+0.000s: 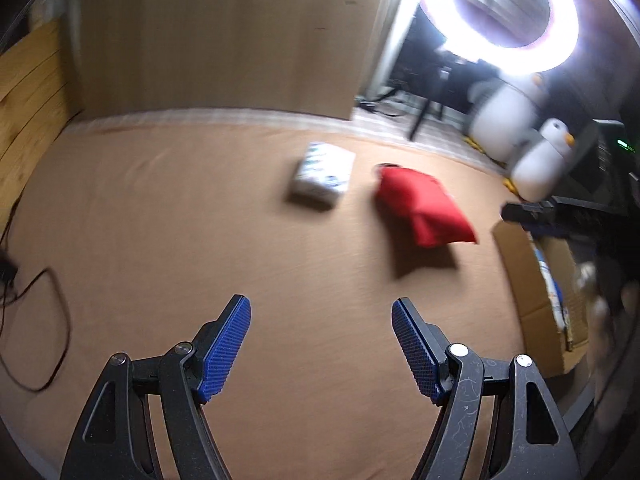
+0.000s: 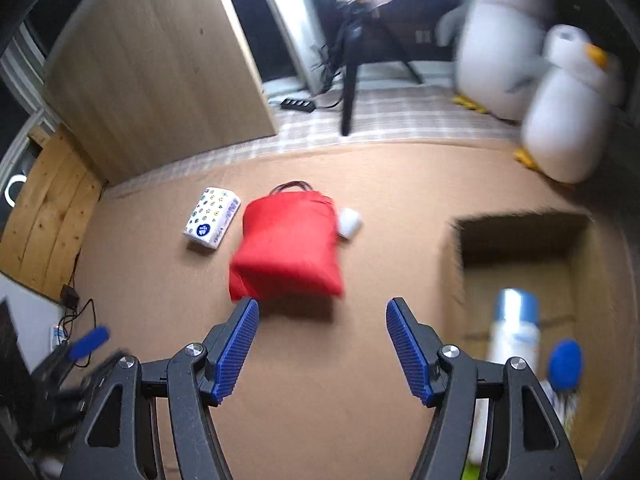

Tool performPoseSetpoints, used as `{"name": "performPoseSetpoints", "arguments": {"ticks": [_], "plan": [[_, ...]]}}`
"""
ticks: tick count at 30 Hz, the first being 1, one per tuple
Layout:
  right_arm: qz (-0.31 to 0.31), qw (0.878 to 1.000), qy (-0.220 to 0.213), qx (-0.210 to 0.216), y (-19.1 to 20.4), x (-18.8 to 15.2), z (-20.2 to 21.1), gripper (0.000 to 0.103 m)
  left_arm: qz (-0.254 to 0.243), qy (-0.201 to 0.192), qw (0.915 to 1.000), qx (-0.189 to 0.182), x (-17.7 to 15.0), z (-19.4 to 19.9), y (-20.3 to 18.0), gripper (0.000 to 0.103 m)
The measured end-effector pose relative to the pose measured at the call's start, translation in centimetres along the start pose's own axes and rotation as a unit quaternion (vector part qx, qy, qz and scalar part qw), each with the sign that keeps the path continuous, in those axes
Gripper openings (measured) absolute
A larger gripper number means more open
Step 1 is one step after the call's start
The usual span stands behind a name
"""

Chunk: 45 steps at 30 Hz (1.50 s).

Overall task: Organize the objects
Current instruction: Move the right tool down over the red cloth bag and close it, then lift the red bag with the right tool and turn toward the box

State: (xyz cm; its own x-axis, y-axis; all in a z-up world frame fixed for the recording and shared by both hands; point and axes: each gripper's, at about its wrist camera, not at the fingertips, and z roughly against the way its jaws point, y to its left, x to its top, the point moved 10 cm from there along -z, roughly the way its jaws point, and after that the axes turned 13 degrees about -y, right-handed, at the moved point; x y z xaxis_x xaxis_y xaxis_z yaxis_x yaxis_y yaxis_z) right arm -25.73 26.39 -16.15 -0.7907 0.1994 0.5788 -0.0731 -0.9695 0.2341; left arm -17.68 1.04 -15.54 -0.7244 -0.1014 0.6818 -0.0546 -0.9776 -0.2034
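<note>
Organizing is standing partly done: a spray can (image 2: 514, 328) and a blue item (image 2: 565, 365) are lying in the cardboard box (image 2: 454, 264), while the red bag (image 2: 288, 246), tissue pack (image 2: 212, 218) and small white object (image 2: 349, 222) are waiting on the brown surface (image 2: 320, 360), with left gripper (image 1: 321, 344) and right gripper (image 2: 322, 346) both hanging open and empty.

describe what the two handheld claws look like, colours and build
Both look alike. The left claw and the right claw each have black, scuffed plastic arms with triangular cut-outs, joined by silver round pins. Each ends in two blue, finely ribbed, flat pads with slanted tips. No cables or markings show on them, and no sleeve is in view.
</note>
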Motion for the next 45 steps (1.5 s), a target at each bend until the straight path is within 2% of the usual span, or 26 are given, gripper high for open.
{"name": "performPoseSetpoints", "arguments": {"ticks": [8,12,18,24,30,39,45], "plan": [[0.009,0.999,0.025,-0.027,1.2,3.5,-7.0,0.063,0.054,0.008,0.9978,0.039,-2.8,1.9,7.4,0.076],[0.003,0.999,0.029,-0.026,2.1,4.9,-9.5,0.063,0.073,0.011,0.9958,0.054,-4.0,2.6,9.6,0.076],[0.001,0.999,0.034,-0.038,2.5,6.3,-12.6,0.063,0.081,0.013,0.9946,0.064,-4.8,3.3,11.0,0.076],[0.016,0.997,0.052,-0.049,2.6,5.6,-14.0,0.062,0.081,0.018,0.9944,0.064,-5.0,3.1,11.0,0.076],[0.022,0.997,0.053,-0.053,2.4,3.9,-13.4,0.051,0.078,0.019,0.9953,0.054,-4.6,2.6,10.1,0.076],[0.021,0.998,0.037,-0.045,3.0,-0.5,-9.6,0.051,0.061,0.017,0.9975,0.030,-3.6,2.0,7.6,0.076],[-0.019,0.999,0.039,-0.021,3.2,-5.0,-6.7,0.051,0.049,0.020,0.9985,0.013,-3.4,1.5,5.5,0.076]]}}
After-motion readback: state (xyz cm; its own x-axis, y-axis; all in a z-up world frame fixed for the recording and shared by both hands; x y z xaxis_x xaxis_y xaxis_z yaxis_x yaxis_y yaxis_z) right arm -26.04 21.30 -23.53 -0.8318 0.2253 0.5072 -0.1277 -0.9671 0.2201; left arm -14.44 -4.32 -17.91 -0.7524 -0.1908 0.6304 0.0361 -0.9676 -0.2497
